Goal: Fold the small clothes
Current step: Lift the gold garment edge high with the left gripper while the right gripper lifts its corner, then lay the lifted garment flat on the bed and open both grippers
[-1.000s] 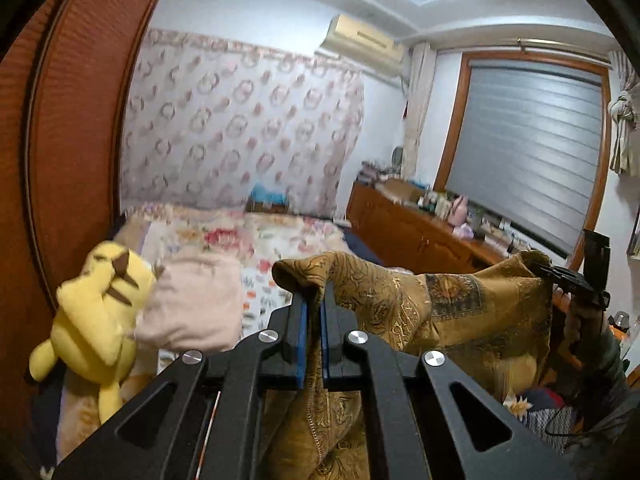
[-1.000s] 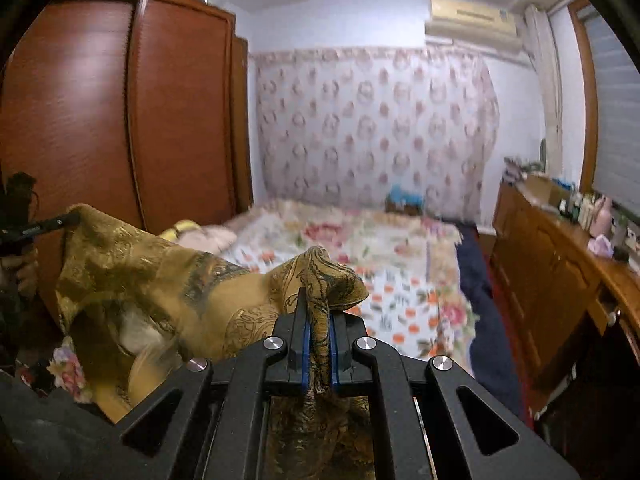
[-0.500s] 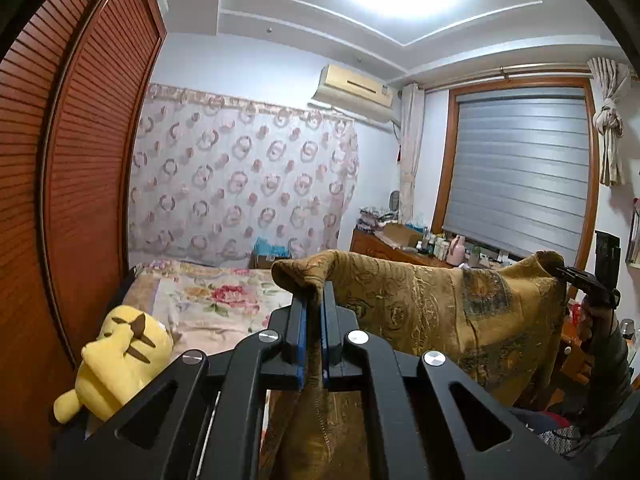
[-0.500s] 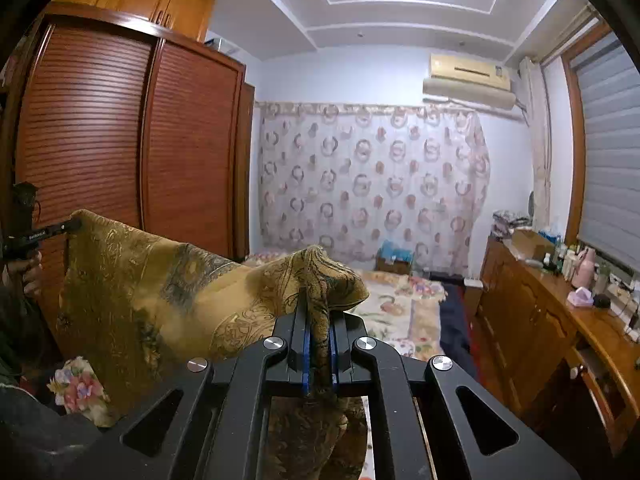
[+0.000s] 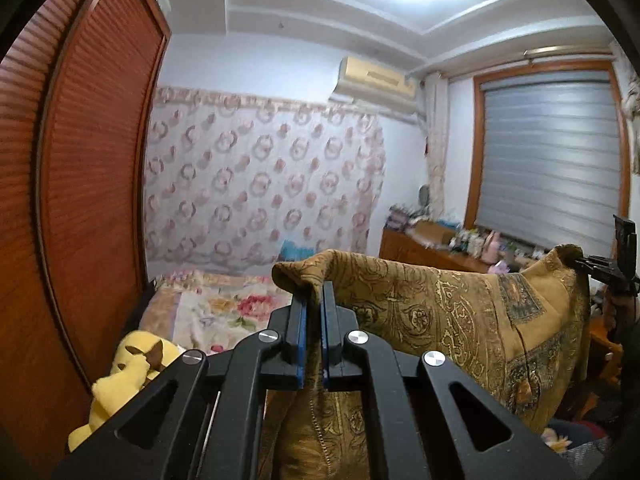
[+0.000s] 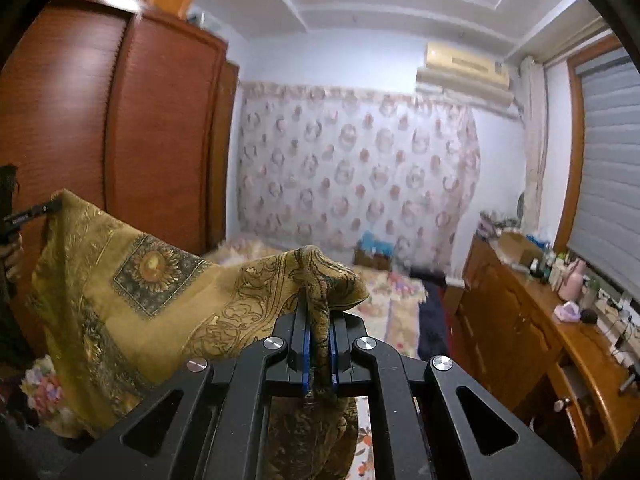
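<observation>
**Both grippers hold patterned cloth up in the air by two corners**

Left gripper [image 5: 313,300] has its fingers pinched on one top corner of the mustard-gold patterned cloth [image 5: 448,312]. Right gripper [image 6: 316,304] is clamped on the other top corner, a bunch of fabric squeezed between the blue pads. The cloth hangs stretched between them, raised well above the floral bed [image 5: 224,312]; the top edge sags slightly and the rest drapes down in front of the person. In the left view the right gripper shows at the far end of the cloth, and the reverse holds in the right view.

Handling, my read: woven, fairly thin, soft and limp, light. It holds no shape by itself, so it droops and bunches at each grip. Doesn't look slippery; the weave looks easy to hold. Not fragile. Corners are the right places to hold, since that keeps the edge taut for a clean fold. Likely next: bring the corners together or lower it onto the bed.

Yellow plush toy [image 5: 128,376] sits by the wooden wardrobe [image 5: 92,184], apart from the cloth.
</observation>
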Motion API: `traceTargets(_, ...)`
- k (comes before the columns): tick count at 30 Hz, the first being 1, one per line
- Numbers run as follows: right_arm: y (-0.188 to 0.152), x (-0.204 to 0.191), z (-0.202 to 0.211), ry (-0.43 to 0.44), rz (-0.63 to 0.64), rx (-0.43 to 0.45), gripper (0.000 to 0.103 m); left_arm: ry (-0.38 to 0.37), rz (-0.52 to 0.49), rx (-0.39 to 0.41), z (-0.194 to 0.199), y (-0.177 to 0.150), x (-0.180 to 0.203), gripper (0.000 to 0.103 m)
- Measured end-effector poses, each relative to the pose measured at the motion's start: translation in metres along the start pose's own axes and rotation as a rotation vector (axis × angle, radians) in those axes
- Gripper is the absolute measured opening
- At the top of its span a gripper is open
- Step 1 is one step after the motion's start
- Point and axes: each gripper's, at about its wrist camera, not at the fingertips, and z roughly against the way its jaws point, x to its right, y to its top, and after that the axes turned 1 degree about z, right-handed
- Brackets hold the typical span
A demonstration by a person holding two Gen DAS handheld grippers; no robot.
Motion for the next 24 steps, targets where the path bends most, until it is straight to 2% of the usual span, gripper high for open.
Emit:
traceTargets(5, -0.033, 0.011, -0.120, -0.027, -0.030, -0.128, 0.007, 0.034, 0.002, -0.109, -0.103, -0.033, -0.024, 0.007)
traceTargets(7, -0.048, 0.010, -0.163, -0.076, -0.022, -0.159, 0.007, 0.093, 0.005, -0.189, -0.142, -0.050, -0.033, 0.014)
traceTargets(8, -0.054, 0.009, -0.181, -0.098, -0.024, -0.189, 0.009, 0.095, 0.023, -0.231, -0.157, -0.058, -0.038, 0.016)
traceTargets(9, -0.065, 0.008, -0.204, -0.114, -0.034, -0.256, 0.009, 0.075, 0.050, -0.258, -0.166, -0.067, -0.043, 0.020)
traceTargets(11, -0.080, 0.003, -0.235, -0.131, -0.069, -0.348, 0.021, 0.075, 0.038, -0.278, -0.174, -0.080, -0.043, 0.029)
traceTargets(12, -0.087, -0.002, -0.244, -0.125, -0.070, -0.368, 0.033, 0.085, 0.021, -0.276, -0.174, -0.086, -0.041, 0.035)
traceTargets(14, -0.097, -0.011, -0.255, -0.118, -0.062, -0.382, 0.048, 0.075, 0.030, -0.286, -0.172, -0.095, -0.040, 0.043)
traceTargets(16, -0.105, -0.011, -0.262, -0.101, -0.093, -0.392, 0.050, 0.058, 0.047, -0.308, -0.167, -0.103, -0.038, 0.048)
traceTargets(18, -0.112, -0.011, -0.264, -0.078, -0.129, -0.403, 0.050, 0.047, 0.032, -0.314, -0.160, -0.109, -0.033, 0.067)
traceTargets(20, -0.120, -0.015, -0.260, -0.070, -0.143, -0.416, 0.050, 0.034, 0.016, -0.306, -0.151, -0.114, -0.026, 0.076)
traceTargets(24, -0.141, -0.004, -0.234, -0.044, -0.163, -0.423, 0.050, -0.012, 0.029, -0.317, -0.133, -0.127, -0.021, 0.080)
